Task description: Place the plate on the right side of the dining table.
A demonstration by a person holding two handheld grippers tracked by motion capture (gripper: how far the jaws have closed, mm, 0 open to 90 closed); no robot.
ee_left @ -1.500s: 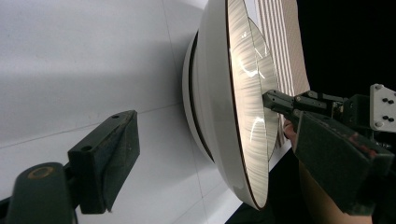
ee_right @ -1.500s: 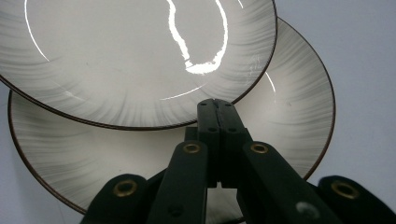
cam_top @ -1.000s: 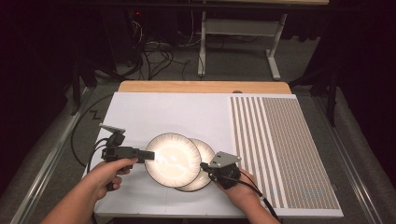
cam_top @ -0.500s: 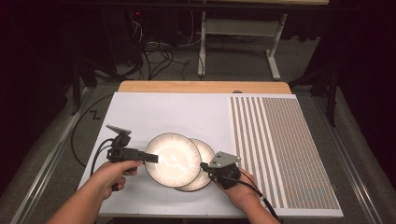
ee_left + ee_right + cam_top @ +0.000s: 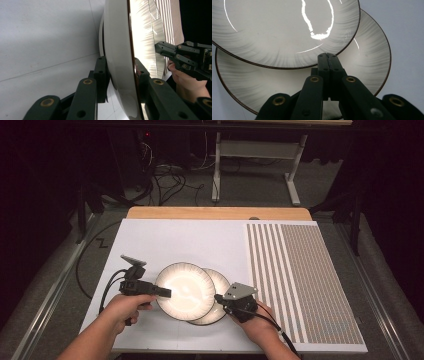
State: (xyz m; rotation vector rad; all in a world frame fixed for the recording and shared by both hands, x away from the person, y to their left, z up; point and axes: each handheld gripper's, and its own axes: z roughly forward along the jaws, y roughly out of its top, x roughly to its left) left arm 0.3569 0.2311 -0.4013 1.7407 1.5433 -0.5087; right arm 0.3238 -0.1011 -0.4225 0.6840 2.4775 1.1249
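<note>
Left tool (image 5: 162, 293) shifted slightly right, clamped on the upper round grey-streaked ceramic plate's (image 5: 186, 290) left rim, near the white desk's (image 5: 200, 240) front edge. Right tool (image 5: 218, 298), jaws closed empty, rests over the lower matching plate (image 5: 225, 285).

Left gripper (image 5: 161, 292) grips upper plate (image 5: 186, 290) rim.
</note>
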